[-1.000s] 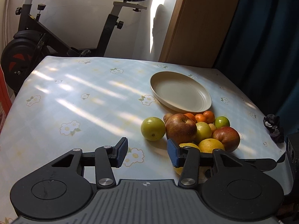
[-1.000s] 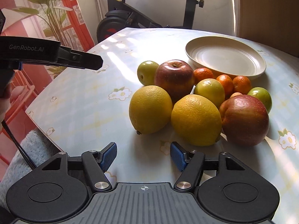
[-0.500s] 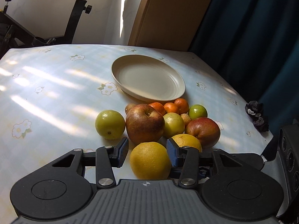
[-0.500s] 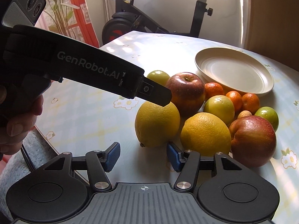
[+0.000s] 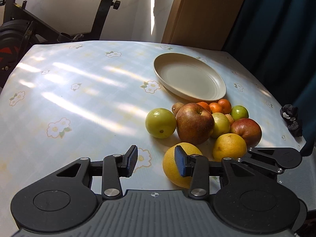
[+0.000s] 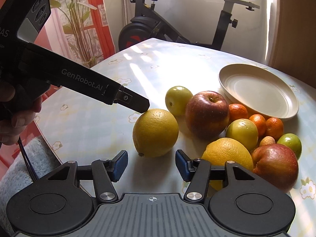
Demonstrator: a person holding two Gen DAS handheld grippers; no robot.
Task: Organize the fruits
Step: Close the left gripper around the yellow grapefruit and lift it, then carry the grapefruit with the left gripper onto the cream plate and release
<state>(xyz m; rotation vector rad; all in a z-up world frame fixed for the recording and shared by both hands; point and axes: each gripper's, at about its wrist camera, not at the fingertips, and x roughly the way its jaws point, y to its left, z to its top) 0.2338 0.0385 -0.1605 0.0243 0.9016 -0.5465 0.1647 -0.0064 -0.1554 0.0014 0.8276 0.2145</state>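
Note:
A pile of fruit lies on the flowered tablecloth in front of an empty cream plate (image 5: pixel 189 77) (image 6: pixel 258 90). It holds two yellow oranges, two red apples, green apples and small tangerines (image 5: pixel 219 105). My left gripper (image 5: pixel 156 163) is open; its right finger stands in front of the near orange (image 5: pixel 173 169), which lies to the right of the gap. My right gripper (image 6: pixel 151 165) is open, just short of that orange (image 6: pixel 156 132). The left gripper's body (image 6: pixel 83 81) reaches over it in the right wrist view. The big red apple (image 5: pixel 194 123) (image 6: pixel 207 113) sits behind.
An exercise bike (image 5: pixel 23 27) (image 6: pixel 177 25) stands beyond the table's far edge. A wooden panel (image 5: pixel 201 11) and dark curtain (image 5: pixel 276 23) are at the right. A black scrunchie (image 5: pixel 291 120) lies near the right edge. A potted plant (image 6: pixel 79 23) stands left.
My left gripper has swung left and back, so the near orange went from between its fingers to behind the right finger. My right gripper moved in closer to that orange.

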